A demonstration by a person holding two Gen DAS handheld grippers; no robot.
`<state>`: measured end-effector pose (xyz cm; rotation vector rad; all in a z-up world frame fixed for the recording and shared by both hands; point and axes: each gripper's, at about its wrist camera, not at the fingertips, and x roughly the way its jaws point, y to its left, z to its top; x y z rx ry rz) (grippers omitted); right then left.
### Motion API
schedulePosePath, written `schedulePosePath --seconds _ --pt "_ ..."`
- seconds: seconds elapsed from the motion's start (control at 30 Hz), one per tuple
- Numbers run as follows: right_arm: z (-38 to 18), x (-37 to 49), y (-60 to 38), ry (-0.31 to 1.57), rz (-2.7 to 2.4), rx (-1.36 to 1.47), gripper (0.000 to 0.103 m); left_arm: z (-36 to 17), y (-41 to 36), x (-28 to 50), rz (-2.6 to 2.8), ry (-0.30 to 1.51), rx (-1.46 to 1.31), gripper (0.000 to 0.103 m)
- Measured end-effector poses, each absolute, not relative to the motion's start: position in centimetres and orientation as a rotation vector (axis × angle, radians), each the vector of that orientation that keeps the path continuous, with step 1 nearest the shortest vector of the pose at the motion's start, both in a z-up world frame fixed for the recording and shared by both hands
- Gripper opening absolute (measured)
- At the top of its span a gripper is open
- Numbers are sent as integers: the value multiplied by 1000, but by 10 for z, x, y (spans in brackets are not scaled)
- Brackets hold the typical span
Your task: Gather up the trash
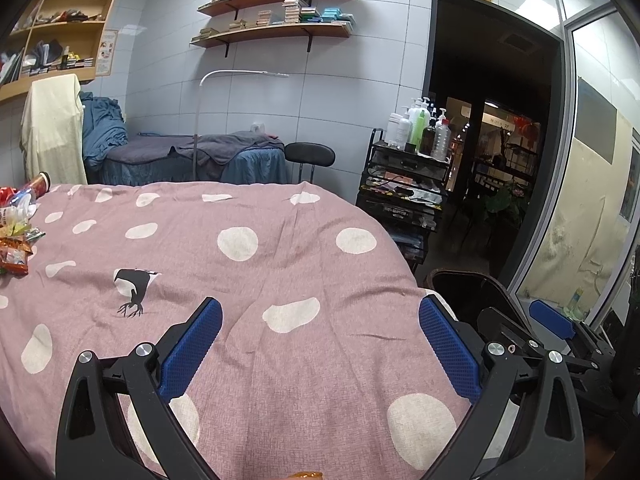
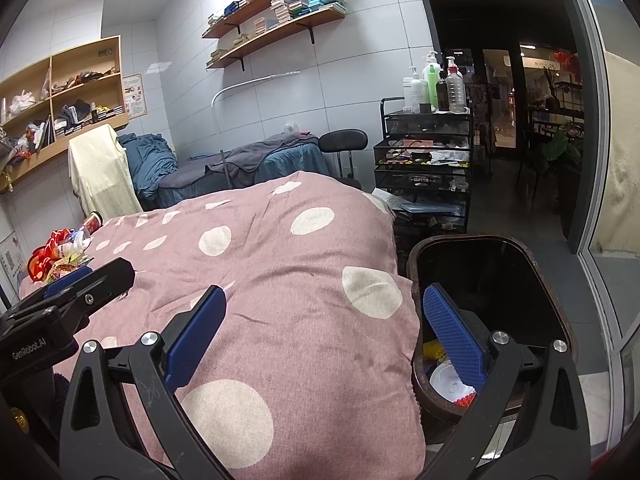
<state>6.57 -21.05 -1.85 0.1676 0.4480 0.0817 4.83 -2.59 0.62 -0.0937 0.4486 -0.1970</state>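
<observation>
A heap of snack wrappers and a crushed bottle [image 1: 16, 232] lies at the far left of the pink dotted bedspread [image 1: 248, 280]; the same trash heap [image 2: 60, 254] shows in the right wrist view. My left gripper [image 1: 320, 320] hovers open over the bedspread, holding nothing. My right gripper [image 2: 324, 312] is open too, its right finger over the mouth of a dark trash bin [image 2: 496, 256] beside the bed. The bin holds a white lid [image 2: 444, 384] and yellow and red scraps. An orange bit [image 1: 306, 475] peeks at the bottom edge of the left wrist view.
A black mesh cart [image 2: 424, 160] topped with bottles stands past the bed's corner. A massage bed with blue covers [image 1: 192, 156], a black stool [image 1: 310, 156] and wall shelves [image 1: 276, 12] lie beyond. A glass partition [image 2: 600, 160] and a dark doorway are on the right.
</observation>
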Motion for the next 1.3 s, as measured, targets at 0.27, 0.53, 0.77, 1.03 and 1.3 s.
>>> schedulePosePath --seconds 0.27,0.53,0.77,1.03,1.3 --pt "-21 68 -211 457 75 166 98 5 -24 51 -192 458 -93 98" --pt "-21 69 -211 456 75 166 98 4 -24 51 -193 457 -91 98" --pt "-21 68 -210 455 71 165 98 4 -23 52 -194 459 -87 98" --pt "-21 68 -210 456 66 164 98 4 -22 52 -198 456 -92 98" --pt "-21 69 -216 455 31 165 98 1 -20 53 -190 455 -99 98"
